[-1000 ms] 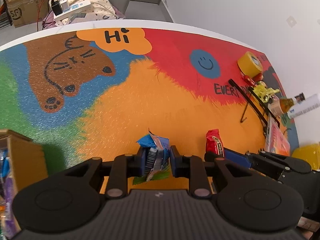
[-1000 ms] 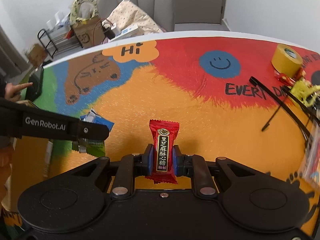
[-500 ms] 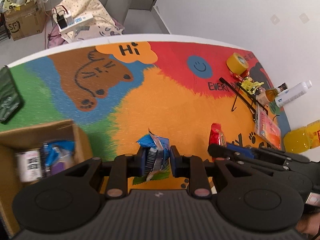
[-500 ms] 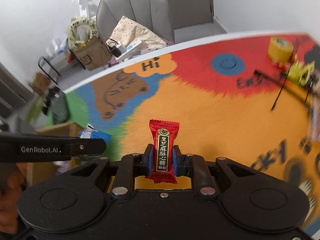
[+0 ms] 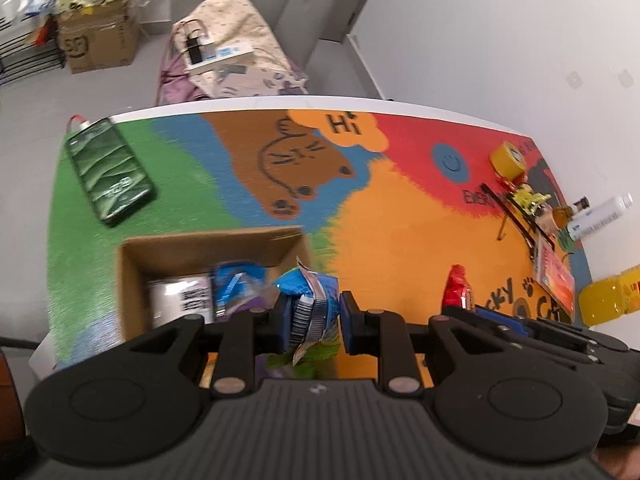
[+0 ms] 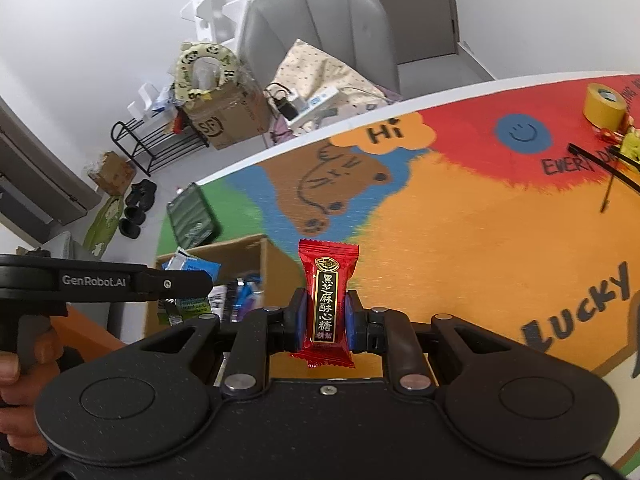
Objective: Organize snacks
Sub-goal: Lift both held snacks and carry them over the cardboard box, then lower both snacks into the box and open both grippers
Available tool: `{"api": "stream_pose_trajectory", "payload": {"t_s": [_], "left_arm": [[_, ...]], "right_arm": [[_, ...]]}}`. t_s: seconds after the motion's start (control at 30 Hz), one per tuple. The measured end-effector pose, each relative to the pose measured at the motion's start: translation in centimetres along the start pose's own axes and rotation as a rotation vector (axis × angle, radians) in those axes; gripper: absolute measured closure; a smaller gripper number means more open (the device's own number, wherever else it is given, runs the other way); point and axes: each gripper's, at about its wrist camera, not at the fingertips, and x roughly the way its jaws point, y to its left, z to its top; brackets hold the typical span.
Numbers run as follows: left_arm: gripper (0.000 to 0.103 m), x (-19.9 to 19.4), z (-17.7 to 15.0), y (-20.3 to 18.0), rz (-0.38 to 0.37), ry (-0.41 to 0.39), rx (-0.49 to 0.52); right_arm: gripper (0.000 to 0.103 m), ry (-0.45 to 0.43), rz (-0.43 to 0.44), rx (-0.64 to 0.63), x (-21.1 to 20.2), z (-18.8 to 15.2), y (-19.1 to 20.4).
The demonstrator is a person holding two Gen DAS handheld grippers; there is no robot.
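Observation:
My left gripper is shut on a crumpled blue snack packet and holds it above the right edge of an open cardboard box. The box holds several snacks, among them a white packet and a blue one. My right gripper is shut on a red candy with gold and black lettering, held upright above the orange part of the mat. The box lies to its left, below the left gripper. The red candy also shows in the left wrist view.
A green phone lies on the mat's green corner beyond the box. At the table's right end are a yellow tape roll, black sticks, a white bottle and a yellow bottle. A grey chair stands behind the table.
Both grippers have risen and moved left with their snacks. The left gripper now hangs over the box's right edge; the box and phone have come into view.

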Motion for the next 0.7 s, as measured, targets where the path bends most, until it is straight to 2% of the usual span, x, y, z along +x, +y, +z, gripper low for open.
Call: {"api": "stream_pose_trajectory", "payload": {"t_s": [0.43, 0.6, 0.7], "left_arm": [[0.079, -1.0, -0.7, 6.4, 0.037, -0.021, -0.084], [0.065, -0.9, -0.5, 7.6, 0.053, -0.010, -0.105], [0.062, -1.5, -0.5, 8.1, 0.065, -0.018, -0.106]], "right_arm": [[0.085, -0.002, 0.016, -0.031, 1.8, -0.8, 4.7], [0.085, 0.001, 0.021, -0.044, 2.7, -0.6, 6.4], [0.085, 0.001, 0.022, -0.051, 3.3, -0.4, 7.0]]}}
